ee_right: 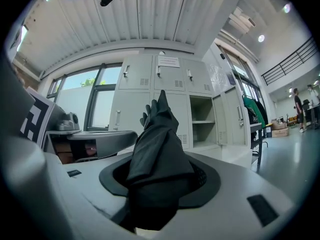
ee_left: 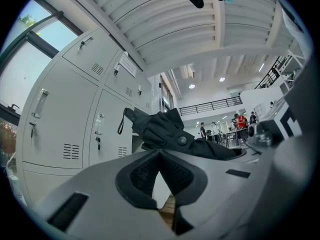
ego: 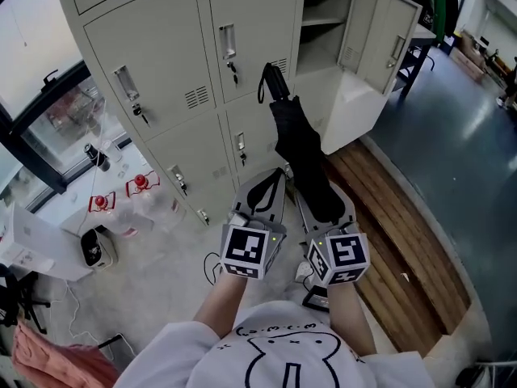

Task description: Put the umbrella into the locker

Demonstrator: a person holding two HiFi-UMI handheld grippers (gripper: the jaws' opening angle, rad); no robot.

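In the head view, a folded black umbrella [ego: 299, 148] is seen in the centre of the frame, running from the right claw [ego: 325, 212] at lower centre up towards the bank of grey lockers [ego: 161, 71] that fills the upper left. Its far end, with a short strap loop, is set against the closed locker doors in the upper centre, just left of the open compartment [ego: 327, 31] at the upper right. That compartment's door [ego: 389, 43] is swung out to the right.

In the right gripper view, the right claw [ee_right: 160, 184] is shown closed on the umbrella [ee_right: 157, 144]. The dark fabric is pinched between the two pads and rises up the middle of the frame. The open compartment [ee_right: 202, 121] is seen right of centre, beyond the umbrella's tip.

In the left gripper view, the left claw [ee_left: 159, 156] is shown with its pads brought together at the tips, and nothing is held between them. The umbrella [ee_left: 165, 131] is seen just above and beyond it, in the centre of the frame.

In the head view, the left claw [ego: 279, 176] lies just beside the umbrella on its left. A strip of wooden floor [ego: 396, 225] runs down the right side of the frame.
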